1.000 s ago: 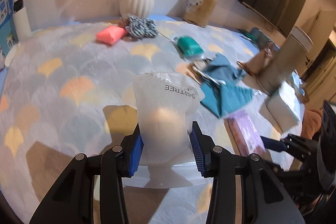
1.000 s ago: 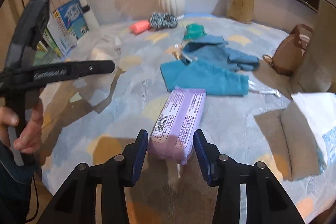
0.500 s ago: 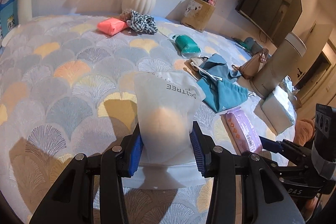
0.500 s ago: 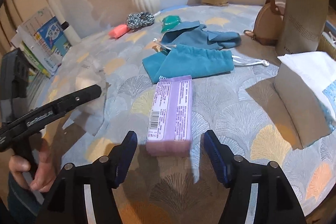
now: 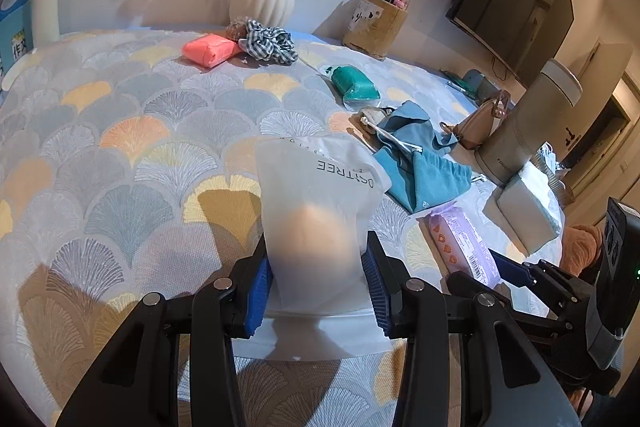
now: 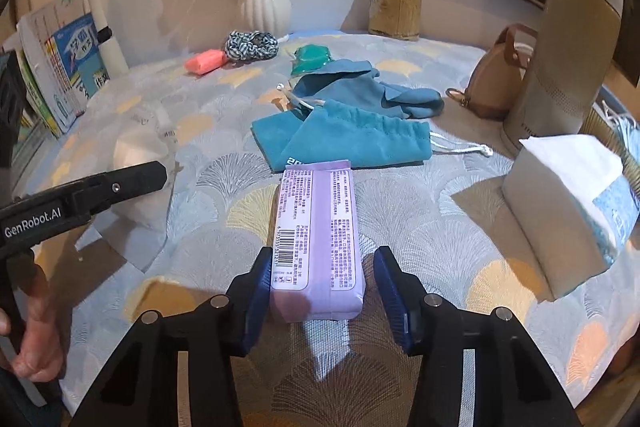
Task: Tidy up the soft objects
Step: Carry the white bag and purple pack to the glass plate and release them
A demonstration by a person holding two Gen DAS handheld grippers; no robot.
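Note:
My left gripper is shut on a frosted white pouch with a pale orange soft thing inside, its lower edge resting on the patterned tablecloth. My right gripper is open around the near end of a purple tissue pack that lies on the cloth; a gap shows beside the right pad. The pack also shows in the left wrist view. Teal drawstring bags, a blue cloth, a green pack, a pink pack and a checked scrunchie lie farther back.
A white vase and a pen holder stand at the back wall. A tan cylinder, a brown purse and a tissue box crowd the right side. Books lean at the left.
My right gripper was closed around the purple pack, opened wide, and now has narrowed around its near end. My left gripper keeps hold of the pouch; its view swung slightly.

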